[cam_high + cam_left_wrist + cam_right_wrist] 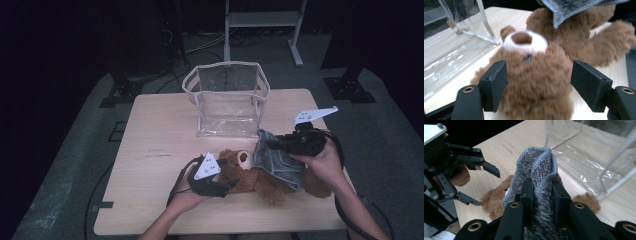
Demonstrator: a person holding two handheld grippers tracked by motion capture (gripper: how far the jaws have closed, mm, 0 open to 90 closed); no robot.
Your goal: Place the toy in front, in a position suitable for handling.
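We're pulling the grey cloth (536,170) off the teddy (536,82) w/ the right hand-held gripper (541,192) pinching it; left hand-held gripper (539,85) is open round teddy's head. Next: lift cloth clear.

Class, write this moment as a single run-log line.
left gripper: open, astride teddy bear head | right gripper: shut on grey cloth | clear bag: upright behind

1. The teddy bear (541,82) has warm brown plush fur, with a white muzzle around a brown nose.
2. The cloth (537,175) is mottled grey, flecked dark and light, with a lighter grey stitched edge.
3. The bag (227,97) is clear plastic, trimmed in white piping.
4. The table (155,130) is pale wood with a faint grain.
5. Both grippers, left (222,186) and right (278,141), are black; each carries a pale grey three-cornered plate.
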